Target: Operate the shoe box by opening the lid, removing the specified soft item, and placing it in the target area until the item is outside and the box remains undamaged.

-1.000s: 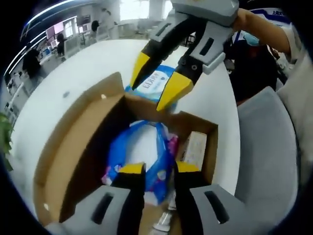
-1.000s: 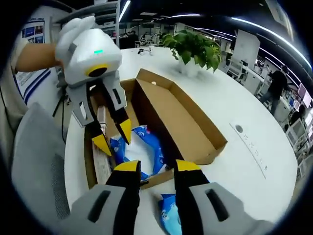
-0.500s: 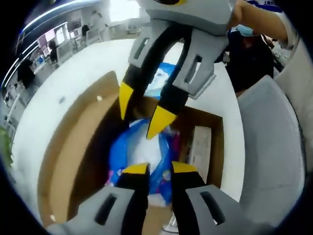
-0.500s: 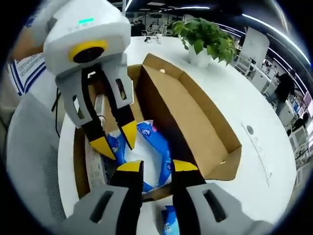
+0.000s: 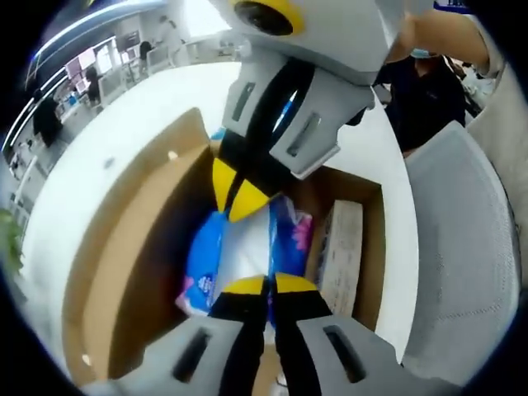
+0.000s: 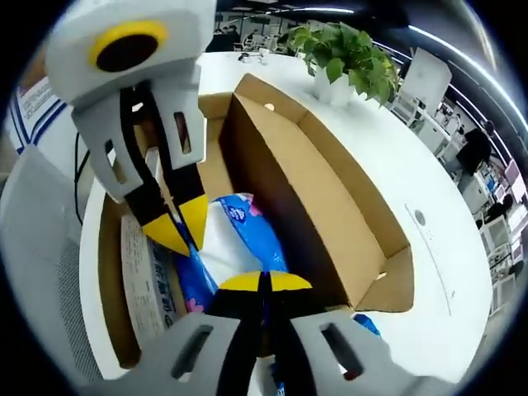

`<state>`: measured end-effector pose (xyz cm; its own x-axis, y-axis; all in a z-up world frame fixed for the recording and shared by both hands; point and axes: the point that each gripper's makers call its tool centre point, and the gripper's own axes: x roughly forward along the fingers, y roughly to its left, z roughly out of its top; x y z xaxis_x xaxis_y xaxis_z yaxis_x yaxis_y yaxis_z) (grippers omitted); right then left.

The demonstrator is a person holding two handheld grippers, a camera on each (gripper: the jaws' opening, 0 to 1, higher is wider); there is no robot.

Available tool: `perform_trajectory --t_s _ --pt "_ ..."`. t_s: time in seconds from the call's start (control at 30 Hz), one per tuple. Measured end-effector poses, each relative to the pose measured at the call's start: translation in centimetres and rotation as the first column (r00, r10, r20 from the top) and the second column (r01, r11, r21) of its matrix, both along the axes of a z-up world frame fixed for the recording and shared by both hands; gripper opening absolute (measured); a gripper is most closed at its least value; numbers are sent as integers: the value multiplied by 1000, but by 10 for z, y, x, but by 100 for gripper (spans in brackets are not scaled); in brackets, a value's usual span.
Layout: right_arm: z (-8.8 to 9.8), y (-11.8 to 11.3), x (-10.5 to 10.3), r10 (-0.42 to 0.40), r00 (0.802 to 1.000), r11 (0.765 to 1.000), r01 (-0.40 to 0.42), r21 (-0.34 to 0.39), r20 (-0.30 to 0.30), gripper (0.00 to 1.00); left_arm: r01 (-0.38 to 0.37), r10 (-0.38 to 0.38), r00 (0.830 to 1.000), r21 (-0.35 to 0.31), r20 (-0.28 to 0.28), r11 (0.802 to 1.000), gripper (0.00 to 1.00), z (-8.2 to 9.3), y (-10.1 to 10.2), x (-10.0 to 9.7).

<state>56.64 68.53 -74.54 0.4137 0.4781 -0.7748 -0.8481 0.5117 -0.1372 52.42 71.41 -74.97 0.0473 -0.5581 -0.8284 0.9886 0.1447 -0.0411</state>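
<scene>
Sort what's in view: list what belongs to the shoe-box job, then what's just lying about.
Job:
shoe box, lid open
blue-and-white soft pack inside it
left gripper
right gripper

Lying about:
flat printed carton in the box
potted plant
white table

Shoe box plain brown cardboard. Soft pack inside: blue and white, pink print at edges. Left hand-held gripper grey body, black jaws, yellow tips; right hand-held gripper same colours. Surface white. Potted plant green.
</scene>
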Motion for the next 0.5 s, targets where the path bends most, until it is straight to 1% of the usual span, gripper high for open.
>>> perform_trajectory --t_s 0.2,0.33,0.5 --pt "5 2 -2 14 1000 1000 -14 3 12 0 -28 28 1000 -11 -1 1000 0 7 4 0" --pt "14 4 1 22 999 1000 -22 12 37 0 -41 41 999 -31 8 999 0 16 5 0" --pt "29 7 5 17 998 999 -19 37 59 0 -72 73 997 -45 20 996 0 30 6 6"
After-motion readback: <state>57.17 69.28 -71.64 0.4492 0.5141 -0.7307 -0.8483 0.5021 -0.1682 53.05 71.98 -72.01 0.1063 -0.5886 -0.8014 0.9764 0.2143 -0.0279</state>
